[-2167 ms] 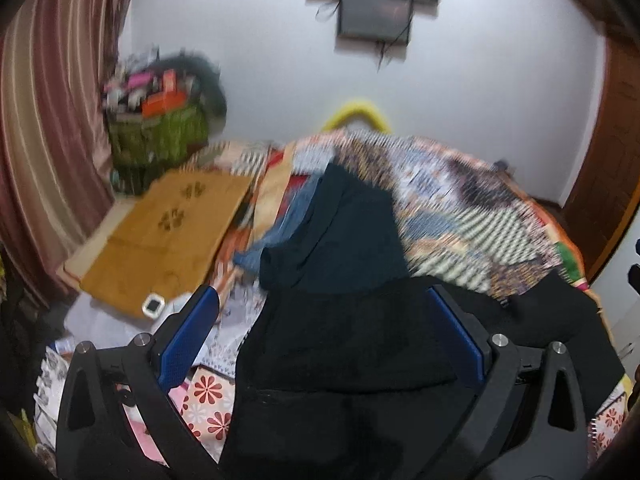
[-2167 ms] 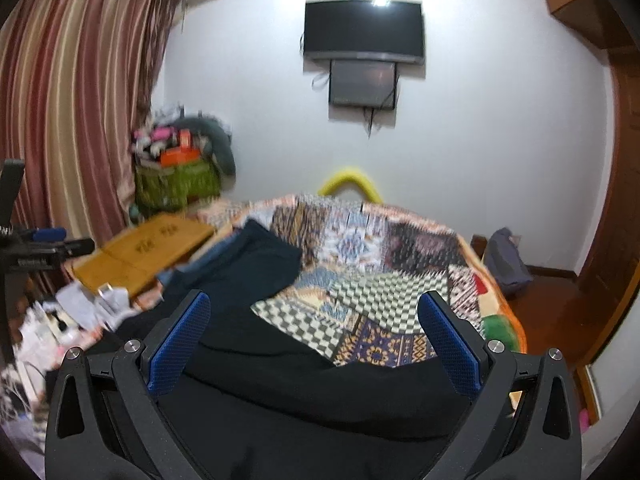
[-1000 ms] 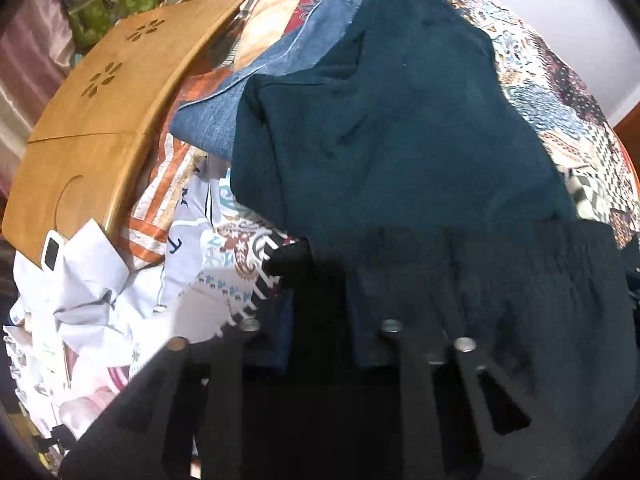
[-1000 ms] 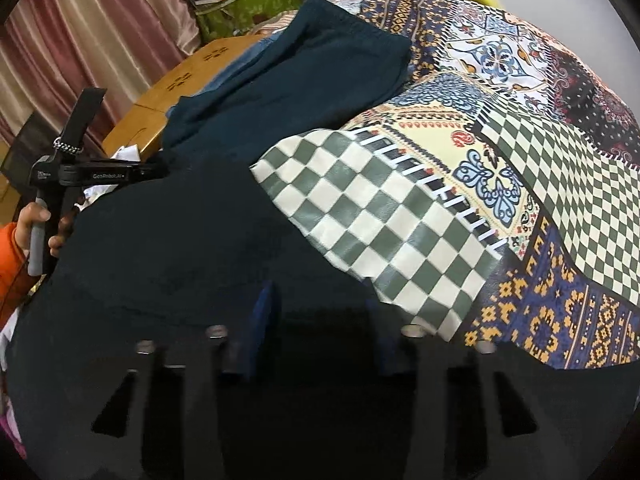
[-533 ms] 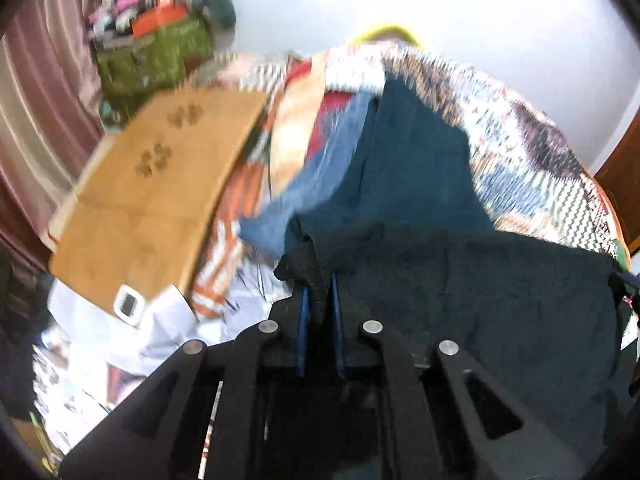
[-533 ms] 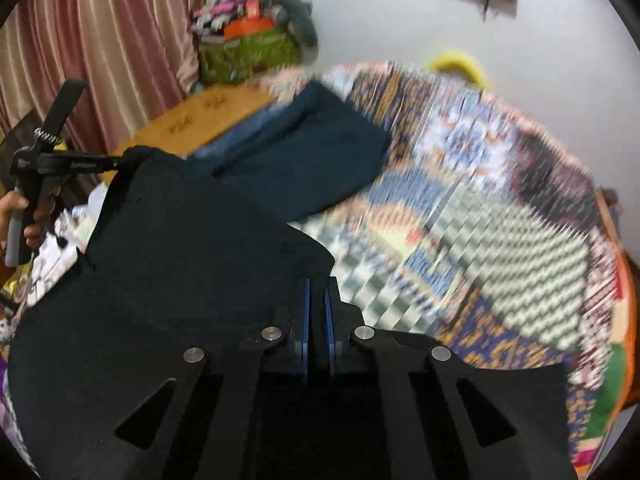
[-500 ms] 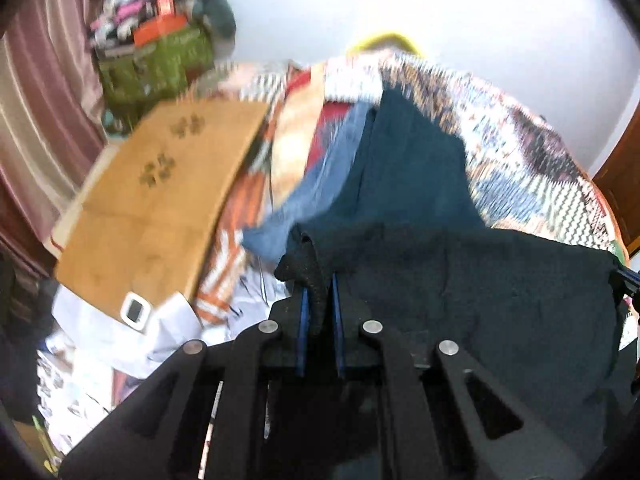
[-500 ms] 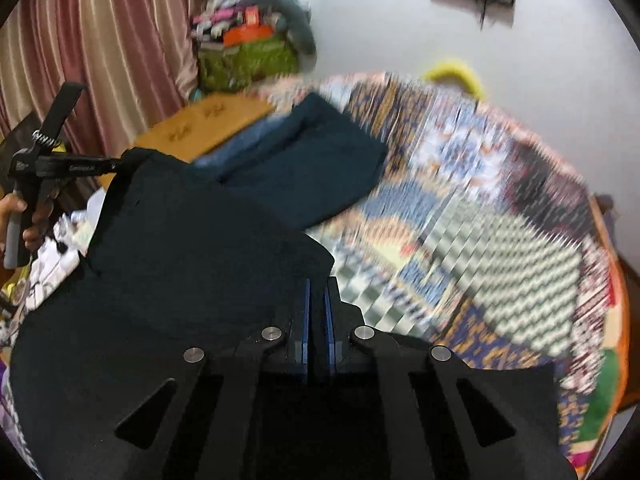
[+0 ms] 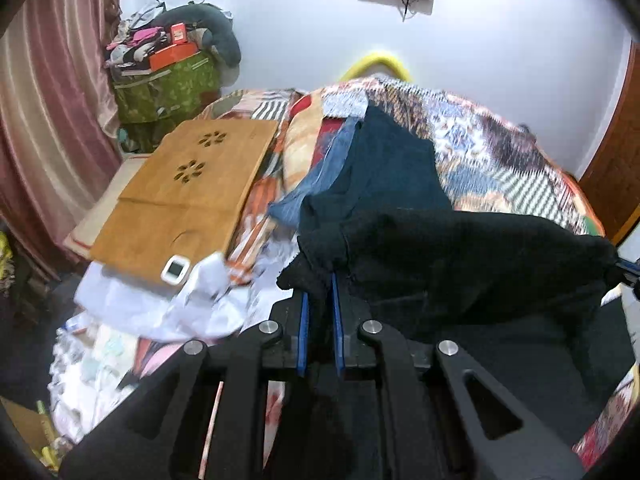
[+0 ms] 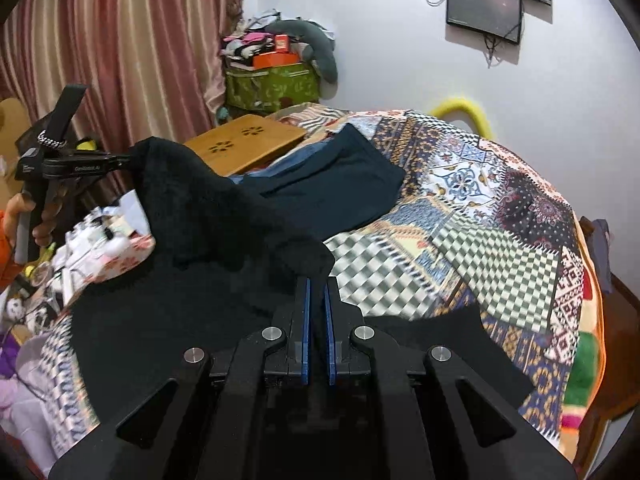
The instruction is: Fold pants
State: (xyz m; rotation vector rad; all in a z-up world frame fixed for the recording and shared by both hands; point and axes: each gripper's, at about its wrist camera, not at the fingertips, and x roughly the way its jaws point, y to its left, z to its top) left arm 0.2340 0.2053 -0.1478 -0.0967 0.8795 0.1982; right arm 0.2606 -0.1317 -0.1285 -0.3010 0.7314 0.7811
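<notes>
Two grippers share one pair of black pants [image 10: 192,280], and everything rests on a bed under a patchwork quilt [image 10: 500,240], the largest thing in view. The pants cover the quilt's near edge, their upper edge lifted clear and stretched between the two tools while the rest trails down onto the bed. Farther back, toward the bed's left edge, lie a dark teal garment [image 9: 384,172] over a strip of blue denim [image 9: 320,176], and beside them a wooden lap tray [image 9: 188,196]. The left gripper [image 9: 319,304] has its blue pads pressed together on one bunched corner of the pants; the right gripper [image 10: 316,300] is likewise clamped on the opposite corner. Judging by this, the pants are only picked up and spread: no crease shows yet, so all the folding appears left to do.
</notes>
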